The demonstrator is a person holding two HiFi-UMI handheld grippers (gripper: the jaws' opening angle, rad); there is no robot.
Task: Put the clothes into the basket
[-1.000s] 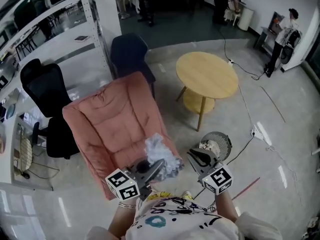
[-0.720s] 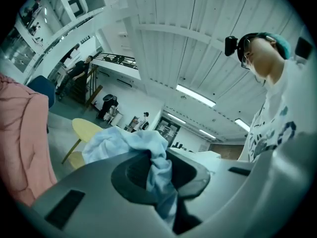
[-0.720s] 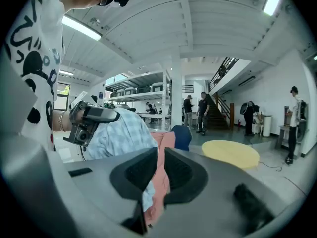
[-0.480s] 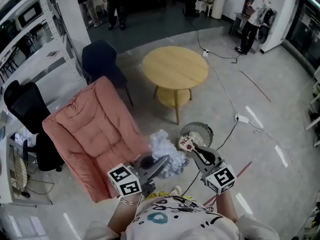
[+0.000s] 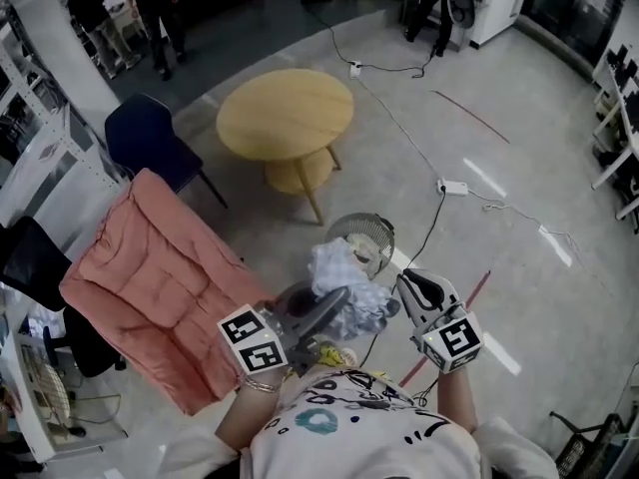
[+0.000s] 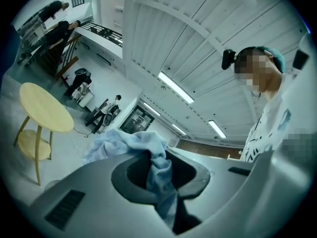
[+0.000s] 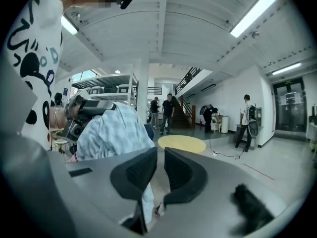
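Grey floor (image 5: 519,218) lies under us, and the wire basket (image 5: 363,238) sits just ahead of both grippers. Our left gripper (image 5: 334,303) is clamped on the pale blue clothes (image 5: 344,275), which bunch up over its tips. Our right gripper (image 5: 405,285), jaws only a slit apart, pinches a low fold just beside it.

I get bright, even light from long white ceiling strip lamps (image 7: 252,11), glaring off the glossy pale grey floor (image 5: 519,218); gripper views warp at their edges.
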